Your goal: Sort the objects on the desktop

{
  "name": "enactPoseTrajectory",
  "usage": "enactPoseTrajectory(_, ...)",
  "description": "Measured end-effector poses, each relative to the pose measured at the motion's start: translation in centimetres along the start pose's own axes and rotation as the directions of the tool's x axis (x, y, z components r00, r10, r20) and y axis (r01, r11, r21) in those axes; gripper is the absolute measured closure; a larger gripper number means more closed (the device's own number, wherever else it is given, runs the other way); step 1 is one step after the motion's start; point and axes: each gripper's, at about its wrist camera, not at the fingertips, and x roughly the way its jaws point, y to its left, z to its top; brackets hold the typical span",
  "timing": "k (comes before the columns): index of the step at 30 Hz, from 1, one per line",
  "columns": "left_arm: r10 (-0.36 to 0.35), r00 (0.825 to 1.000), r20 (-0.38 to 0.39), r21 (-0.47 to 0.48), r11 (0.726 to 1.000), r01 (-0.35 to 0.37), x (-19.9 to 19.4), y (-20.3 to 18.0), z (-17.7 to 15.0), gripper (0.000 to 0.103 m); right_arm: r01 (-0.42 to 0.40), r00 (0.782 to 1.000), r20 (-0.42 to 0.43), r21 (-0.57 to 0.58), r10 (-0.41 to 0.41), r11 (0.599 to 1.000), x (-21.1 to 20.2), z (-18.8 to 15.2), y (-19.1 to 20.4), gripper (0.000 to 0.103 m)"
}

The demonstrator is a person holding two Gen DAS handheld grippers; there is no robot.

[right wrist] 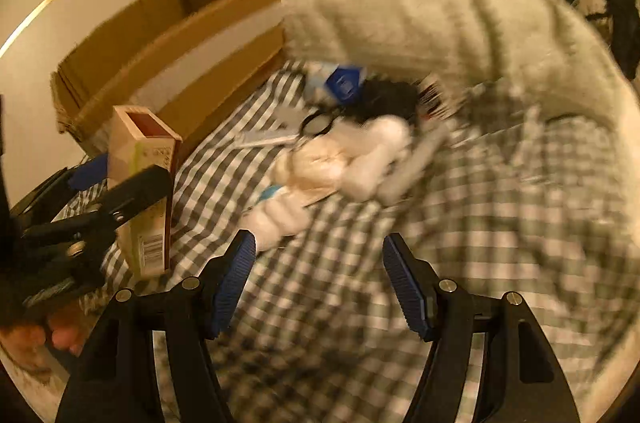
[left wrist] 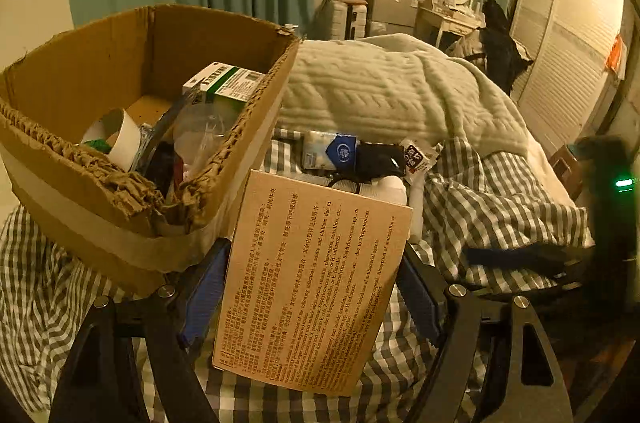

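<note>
My left gripper (left wrist: 310,287) is shut on a tan medicine box (left wrist: 312,283) printed with small text, held just right of an open cardboard box (left wrist: 132,227). The cardboard box holds a green-and-white carton (left wrist: 226,85), a paper cup (left wrist: 120,139) and clear plastic. In the right wrist view the left gripper (right wrist: 120,179) and its medicine box (right wrist: 144,183) show at the left, beside the cardboard box (right wrist: 176,55). My right gripper (right wrist: 318,279) is open and empty above the checked sheet (right wrist: 320,303). White rolls (right wrist: 352,159), scissors (right wrist: 318,125) and a blue-labelled packet (right wrist: 340,83) lie ahead of it.
A pale knitted blanket (left wrist: 380,91) is heaped behind the items on the checked sheet (left wrist: 500,203). A tissue packet (left wrist: 328,151), a black item (left wrist: 378,159) and a small sachet (left wrist: 416,159) lie past the medicine box. The right wrist view is motion-blurred.
</note>
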Motion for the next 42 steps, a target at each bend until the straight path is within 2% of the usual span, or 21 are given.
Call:
enactPoseTrajectory(4, -0.005, 1.0, 0.006, -0.005, 1.0, 0.005, 0.0, 0.3, 0.0, 0.022, -0.111, 0.99, -0.076, 0.06, 0.116, 0.992, 4.4, 0.9, 0.8, 0.037)
enactPoseTrajectory(9, 0.016, 1.0, 0.016, 0.003, 1.0, -0.016, 0.3, 0.4, -0.1, 0.023, -0.127, 0.98, -0.138, 0.136, 0.146, 0.983, 9.0, 2.2, 1.0, 0.035)
enactPoseTrajectory(12, -0.014, 1.0, 0.007, -0.012, 1.0, 0.014, 0.5, 0.6, -0.1, 0.023, -0.116, 0.975, -0.172, 0.146, 0.14, 0.983, 10.8, 2.0, 0.6, 0.043)
enactPoseTrajectory(14, -0.011, 1.0, 0.006, -0.008, 1.0, 0.011, 0.6, 0.5, -0.1, 0.023, -0.121, 0.977, -0.159, 0.129, 0.141, 0.984, 10.5, 1.4, 0.6, 0.043)
enactPoseTrajectory(17, -0.012, 1.0, 0.006, -0.007, 1.0, 0.012, 0.3, 0.4, -0.2, 0.023, -0.101, 0.986, -0.121, 0.102, 0.113, 0.99, 7.9, 0.6, 0.7, 0.044)
enactPoseTrajectory(22, -0.044, 0.998, 0.047, 0.018, 0.999, 0.043, -2.1, -0.8, 0.2, 0.023, -0.004, 1.0, 0.013, 0.018, 0.004, 1.0, -0.3, -0.2, 0.8, 0.044)
enactPoseTrajectory(25, -0.113, 0.988, 0.11, 0.025, 0.994, 0.111, -5.2, -1.4, 1.9, 0.023, 0.019, 0.995, 0.097, -0.006, -0.019, 1.0, -5.4, 0.7, 1.4, 0.044)
enactPoseTrajectory(28, -0.142, 0.968, 0.205, 0.019, 0.99, 0.141, -8.8, -0.7, 4.4, 0.023, 0.03, 0.985, 0.172, -0.049, -0.021, 0.998, -9.8, 3.2, 3.0, 0.044)
enactPoseTrajectory(29, -0.131, 0.961, 0.245, 0.015, 0.991, 0.131, -10.0, -0.2, 5.4, 0.023, 0.027, 0.981, 0.193, -0.07, -0.013, 0.997, -10.8, 4.5, 3.6, 0.044)
enactPoseTrajectory(31, -0.065, 0.946, 0.316, 0.013, 0.998, 0.065, -11.9, 1.0, 7.3, 0.023, 0.039, 0.971, 0.238, -0.107, -0.012, 0.993, -12.1, 6.2, 5.2, 0.044)
enactPoseTrajectory(34, 0.034, 0.933, 0.358, -0.02, 0.999, -0.029, -12.8, 3.6, 9.6, 0.023, 0.029, 0.958, 0.284, -0.179, 0.023, 0.983, -12.8, 9.2, 8.7, 0.044)
enactPoseTrajectory(36, 0.099, 0.929, 0.356, -0.061, 0.995, -0.082, -12.4, 5.9, 10.9, 0.023, 0.004, 0.954, 0.294, -0.214, 0.061, 0.977, -12.0, 11.3, 11.0, 0.044)
enactPoseTrajectory(38, 0.169, 0.929, 0.331, -0.104, 0.984, -0.142, -11.0, 8.5, 12.1, 0.023, 0.022, 0.955, 0.293, -0.249, 0.054, 0.968, -10.1, 13.2, 13.3, 0.044)
enactPoseTrajectory(42, 0.219, 0.939, 0.264, -0.166, 0.97, -0.179, -7.9, 12.4, 13.0, 0.023, -0.013, 0.968, 0.236, -0.281, 0.082, 0.96, -5.6, 15.2, 15.9, 0.044)
